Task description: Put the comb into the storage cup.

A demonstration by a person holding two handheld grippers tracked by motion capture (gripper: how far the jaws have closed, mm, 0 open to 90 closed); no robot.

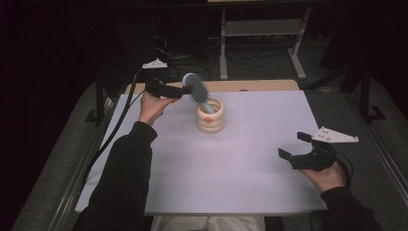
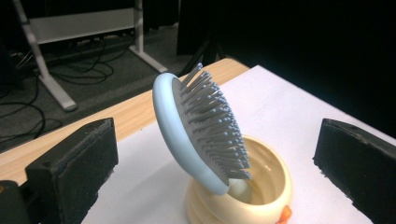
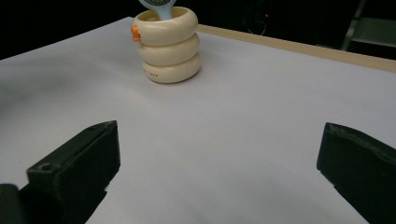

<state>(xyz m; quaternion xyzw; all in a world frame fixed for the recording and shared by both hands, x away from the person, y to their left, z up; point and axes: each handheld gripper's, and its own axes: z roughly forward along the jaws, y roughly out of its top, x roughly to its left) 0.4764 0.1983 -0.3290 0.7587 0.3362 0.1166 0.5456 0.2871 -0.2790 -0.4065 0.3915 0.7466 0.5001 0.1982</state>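
A pale blue hairbrush [image 1: 196, 88] with grey bristles stands handle-down in a cream ringed cup [image 1: 210, 116] with an orange spot, leaning to the left. My left gripper [image 1: 184, 90] is held level just left of the brush head. In the left gripper view the brush [image 2: 201, 130] and the cup [image 2: 261, 196] sit between the wide-apart jaws, and neither pad touches the brush. My right gripper [image 1: 293, 145] rests open at the right of the table with nothing between its jaws. It looks across the sheet at the cup [image 3: 168, 44] and the brush [image 3: 159, 5].
A white sheet [image 1: 240, 163] covers the table, and a strip of bare wood [image 1: 250, 85] shows at the far edge. Beyond it stand a metal frame [image 1: 260, 29] and loose cables on a dark floor. A black cable [image 1: 115, 125] trails down from the left gripper.
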